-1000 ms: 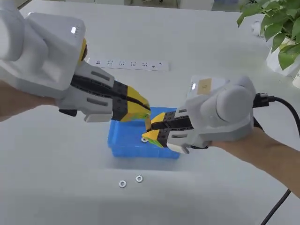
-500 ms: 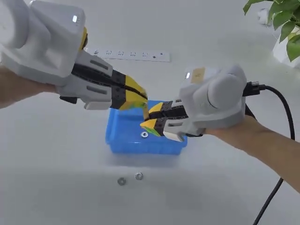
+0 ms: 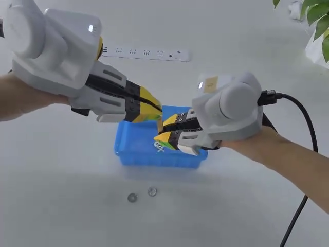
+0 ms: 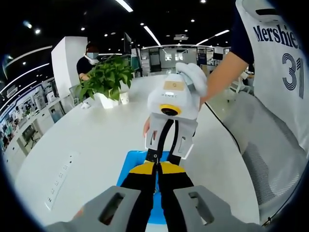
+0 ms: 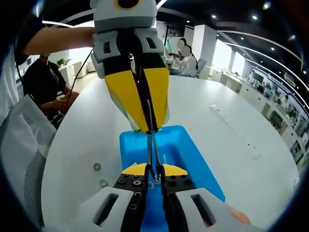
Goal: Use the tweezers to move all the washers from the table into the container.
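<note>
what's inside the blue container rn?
One washer is visible on the blue container's floor. The left gripper and right gripper, with the tweezers between them, cover its right and rear part, so anything beneath them is hidden.

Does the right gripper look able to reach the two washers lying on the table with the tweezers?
Probably yes. Both washers lie on bare table beside the blue container, nothing over them; the right gripper, above the container with the tweezers, need only clear its wall.
</note>
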A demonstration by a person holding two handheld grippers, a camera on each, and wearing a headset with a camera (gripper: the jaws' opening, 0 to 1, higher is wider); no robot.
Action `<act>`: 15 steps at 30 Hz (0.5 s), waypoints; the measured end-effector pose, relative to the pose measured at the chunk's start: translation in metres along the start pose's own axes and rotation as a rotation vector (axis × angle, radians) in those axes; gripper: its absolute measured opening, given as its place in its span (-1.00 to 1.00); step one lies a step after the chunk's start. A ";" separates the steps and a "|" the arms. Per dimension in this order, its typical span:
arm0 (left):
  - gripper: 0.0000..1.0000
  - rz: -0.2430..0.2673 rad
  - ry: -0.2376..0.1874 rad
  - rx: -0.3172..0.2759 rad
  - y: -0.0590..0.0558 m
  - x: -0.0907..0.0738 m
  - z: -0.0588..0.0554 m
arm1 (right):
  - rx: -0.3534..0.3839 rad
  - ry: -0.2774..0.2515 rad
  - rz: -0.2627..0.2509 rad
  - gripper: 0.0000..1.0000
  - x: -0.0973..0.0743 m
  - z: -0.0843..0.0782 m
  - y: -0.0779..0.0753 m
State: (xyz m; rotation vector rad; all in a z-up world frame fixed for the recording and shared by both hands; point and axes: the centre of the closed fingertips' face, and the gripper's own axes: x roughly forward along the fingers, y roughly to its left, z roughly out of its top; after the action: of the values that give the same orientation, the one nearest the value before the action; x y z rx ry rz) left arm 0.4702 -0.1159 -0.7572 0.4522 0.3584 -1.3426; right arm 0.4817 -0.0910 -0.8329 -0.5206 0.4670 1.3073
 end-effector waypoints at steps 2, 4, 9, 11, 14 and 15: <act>-0.89 0.003 0.004 0.000 0.000 0.001 -0.002 | 0.003 0.005 -0.007 -0.78 0.001 -0.001 -0.001; -0.89 0.005 0.003 -0.001 -0.001 0.001 -0.001 | 0.005 0.005 -0.007 -0.78 0.000 -0.001 0.000; -0.89 0.008 -0.012 0.010 -0.005 -0.005 0.009 | -0.007 -0.015 -0.018 -0.78 -0.009 0.007 0.003; -0.89 0.010 -0.015 0.016 -0.007 -0.007 0.013 | -0.013 -0.019 -0.023 -0.78 -0.012 0.009 0.005; -0.89 0.011 -0.016 0.031 -0.013 -0.010 0.018 | -0.021 -0.025 -0.027 -0.78 -0.017 0.013 0.008; -0.89 0.011 -0.018 0.037 -0.015 -0.011 0.020 | -0.025 -0.030 -0.029 -0.78 -0.020 0.016 0.011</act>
State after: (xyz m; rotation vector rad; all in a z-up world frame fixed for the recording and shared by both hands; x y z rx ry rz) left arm 0.4535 -0.1190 -0.7354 0.4723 0.3163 -1.3435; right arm 0.4679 -0.0949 -0.8092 -0.5263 0.4168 1.2930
